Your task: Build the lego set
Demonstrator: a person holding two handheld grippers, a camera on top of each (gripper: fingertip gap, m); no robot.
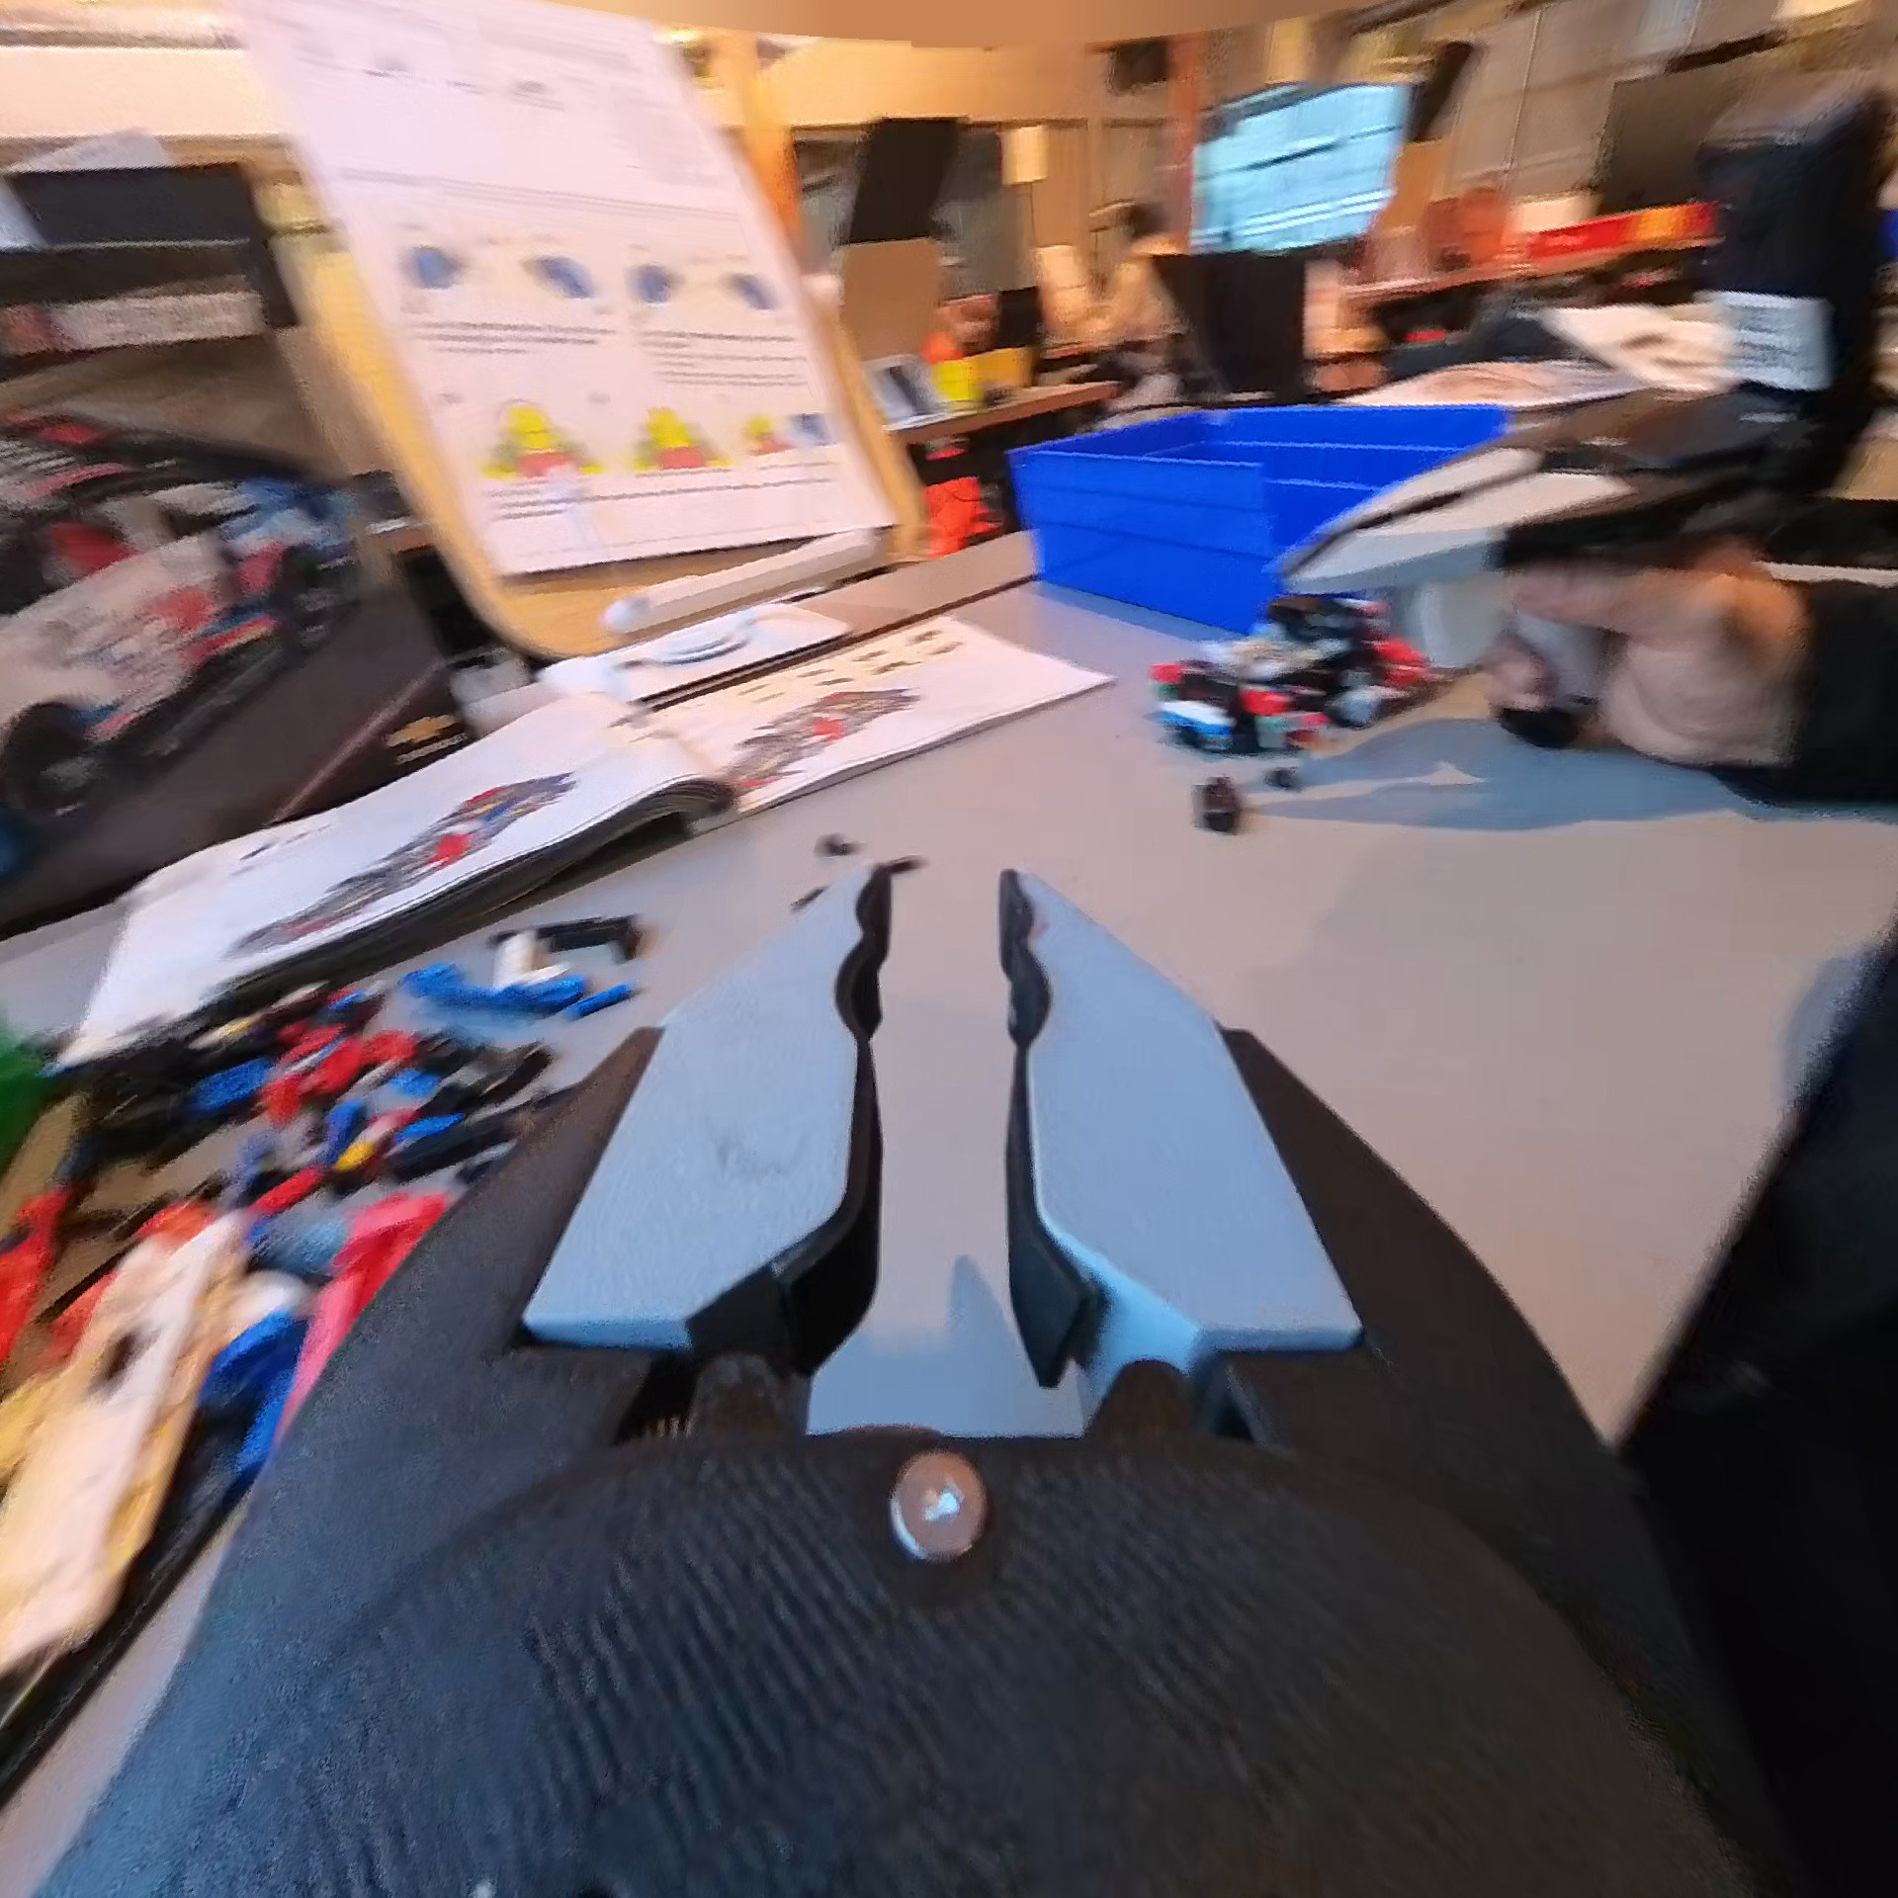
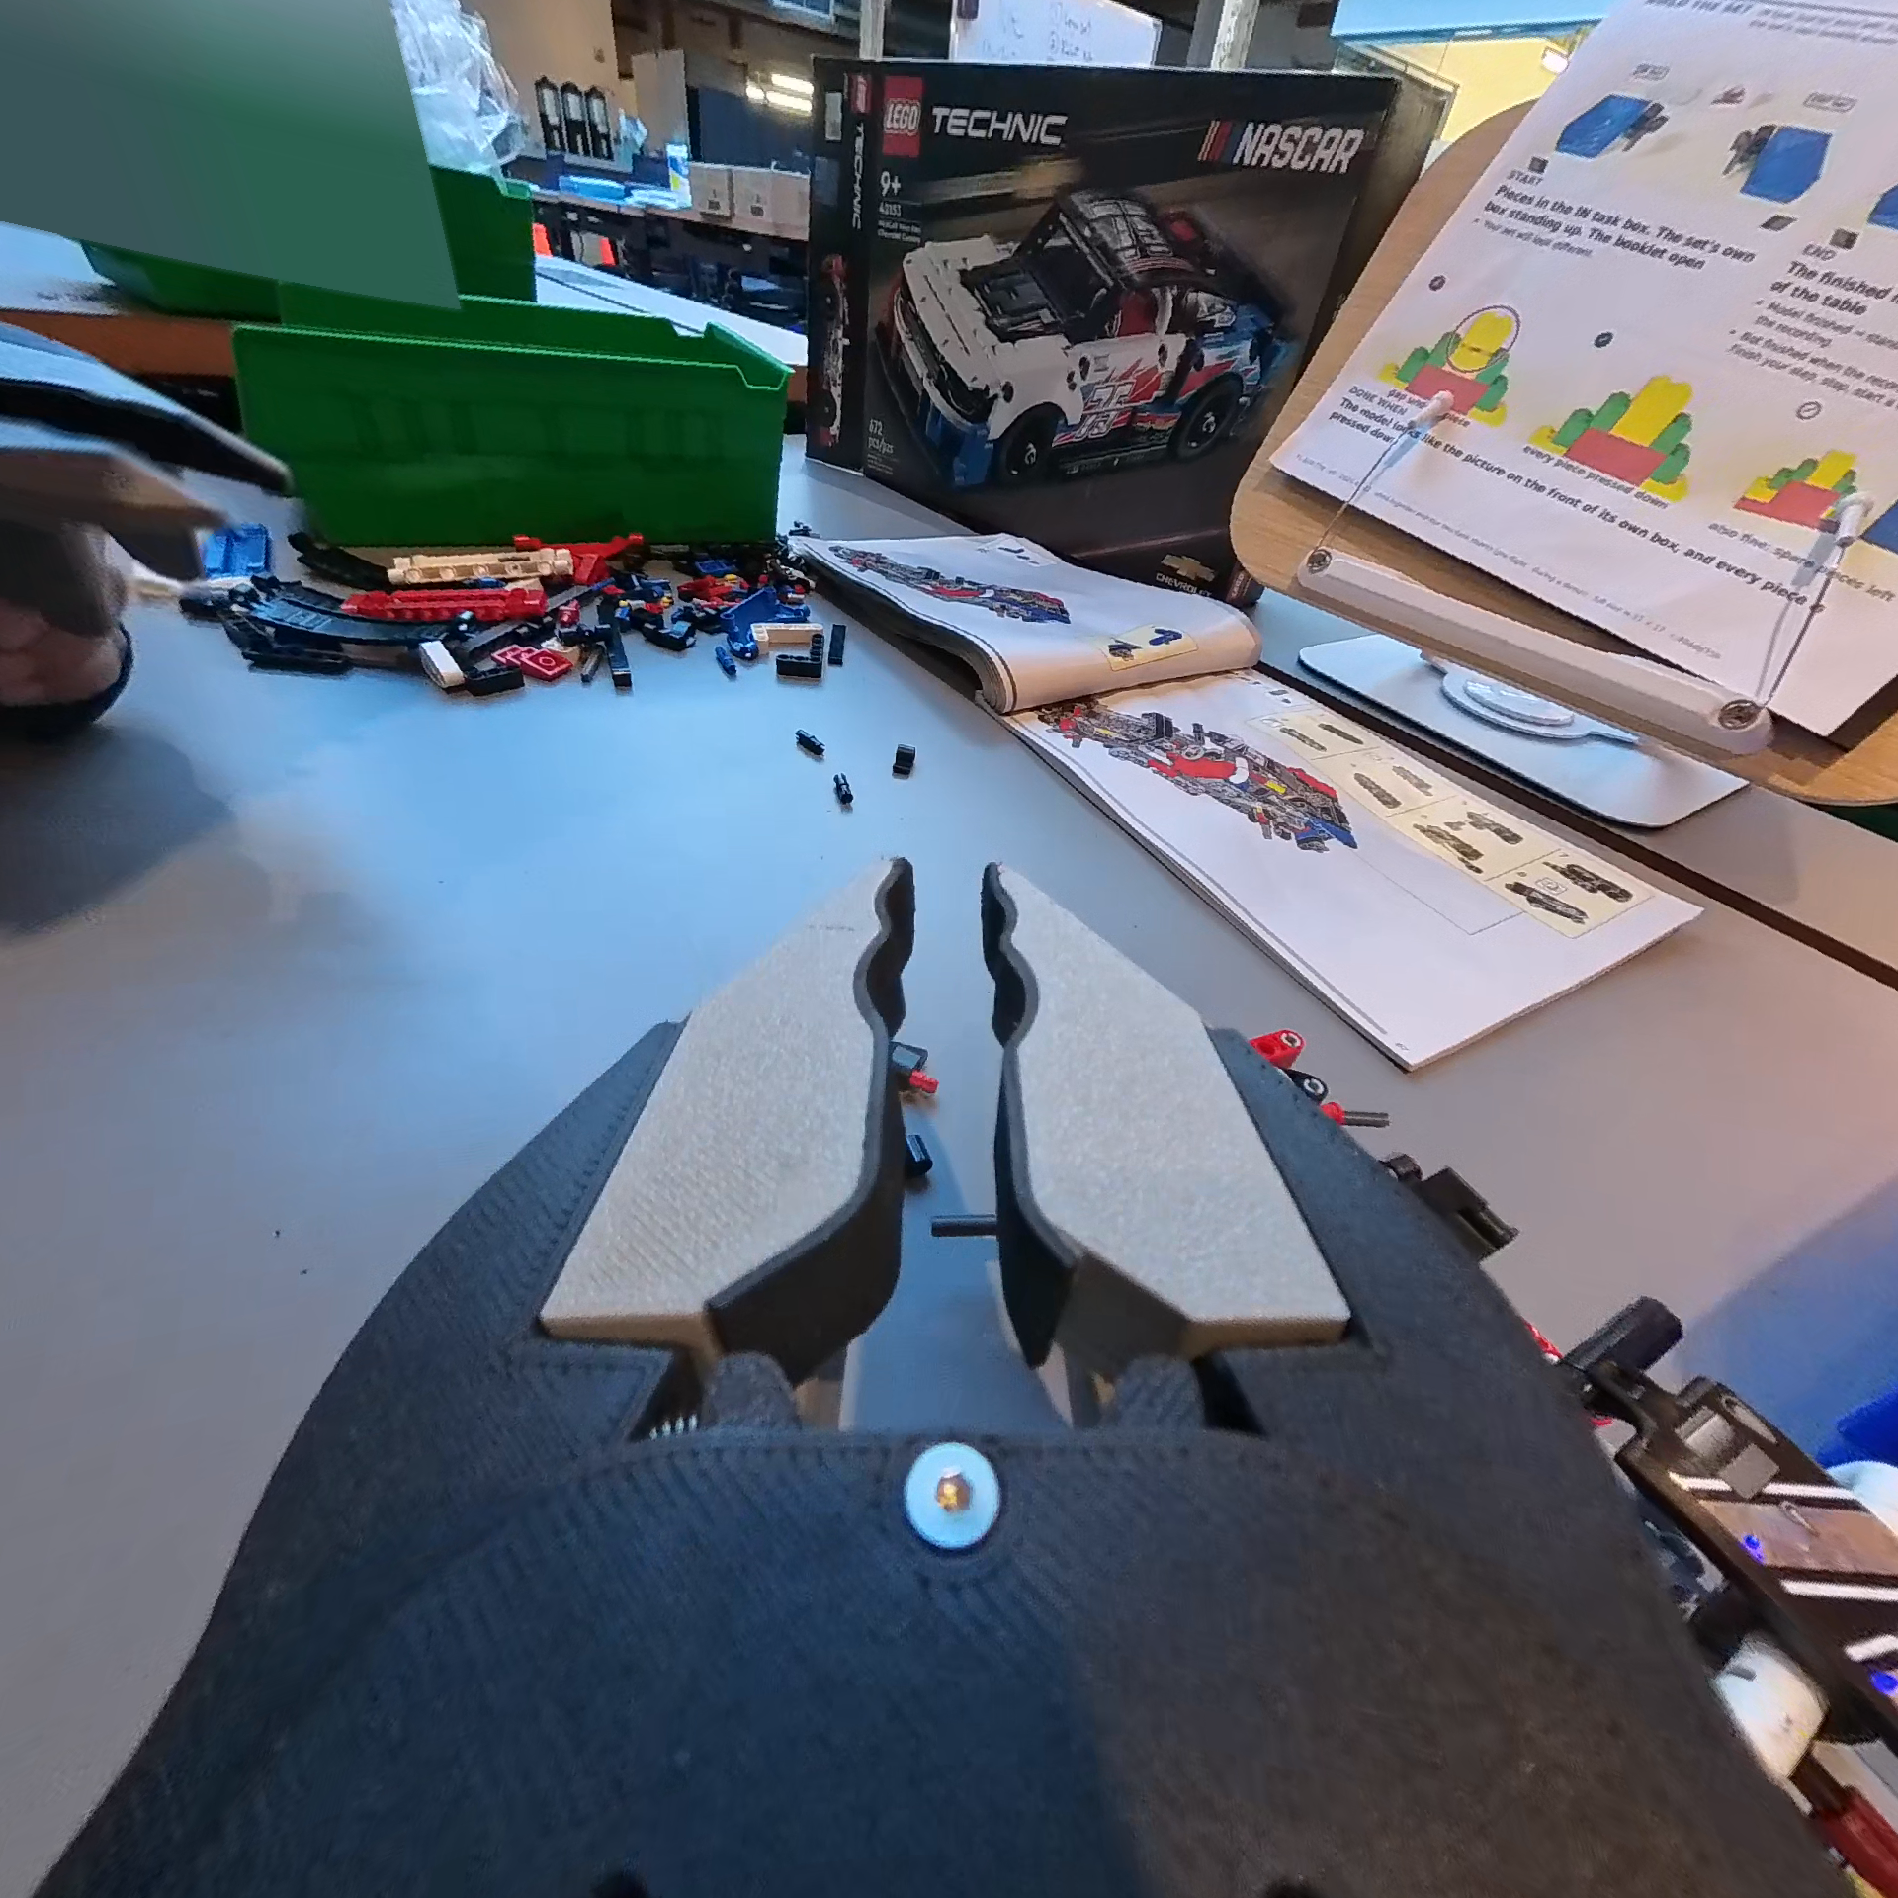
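Observation:
My left gripper is open and empty, a little above the grey table; this view is blurred. A pile of loose red, blue, black and white lego pieces lies to its left. My right gripper is narrowly open and empty, low over the table. A small black-and-red pin and a black axle lie on the table under its fingers. The partly built black model sits at its right; in the left wrist view the model lies under the right gripper.
The open instruction booklet lies in mid-table. The set's box stands behind it, with a sheet on a stand to the right. A green bin stands behind the pile. A blue bin is behind the model. Three small black pieces lie loose. Left tips to right tips: about 25 centimetres. My right gripper is the nearer one to the small black-and-red pin: about 9 centimetres, against 25 centimetres. Seen from the left wrist view as well.

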